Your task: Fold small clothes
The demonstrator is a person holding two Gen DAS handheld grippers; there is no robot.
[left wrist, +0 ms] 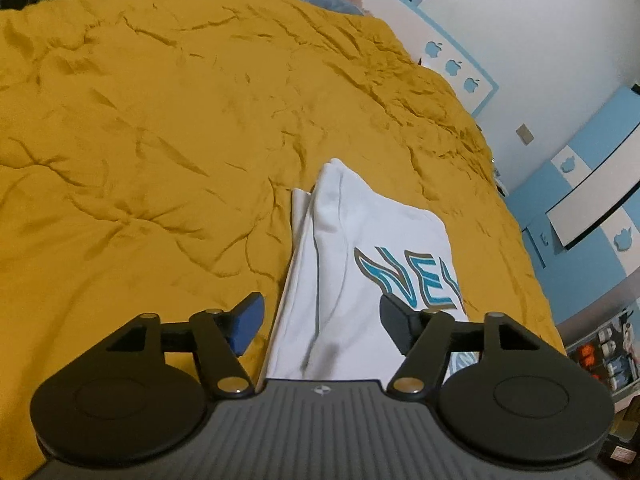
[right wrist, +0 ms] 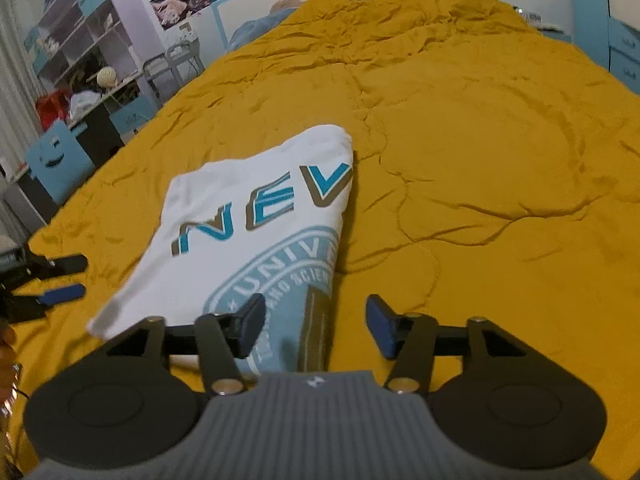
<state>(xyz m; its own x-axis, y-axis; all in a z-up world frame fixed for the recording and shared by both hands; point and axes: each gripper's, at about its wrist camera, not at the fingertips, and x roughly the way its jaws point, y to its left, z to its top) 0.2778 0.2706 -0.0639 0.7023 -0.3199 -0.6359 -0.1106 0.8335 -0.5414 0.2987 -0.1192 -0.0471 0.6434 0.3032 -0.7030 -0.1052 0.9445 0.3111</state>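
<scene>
A folded white T-shirt (left wrist: 360, 232) with teal letters lies flat on the yellow bedspread (left wrist: 160, 120). In the left wrist view my left gripper (left wrist: 322, 324) stands open just above the shirt's near left edge, and its pads do not touch the cloth. The right wrist view shows the same T-shirt (right wrist: 256, 184) with a round teal seal print. My right gripper (right wrist: 316, 328) is open over the shirt's near right corner, with a folded edge below the gap. The left gripper (right wrist: 74, 278) also shows at the far left, open beside the shirt.
The bedspread (right wrist: 480, 160) stretches wide and wrinkled beyond the shirt. A blue pillow (right wrist: 256, 28) lies at the head. The bed's edge (left wrist: 520, 220) drops off toward blue cabinets. Shelves (right wrist: 80, 40) and a blue smiley-face box (right wrist: 56, 152) stand beside the bed.
</scene>
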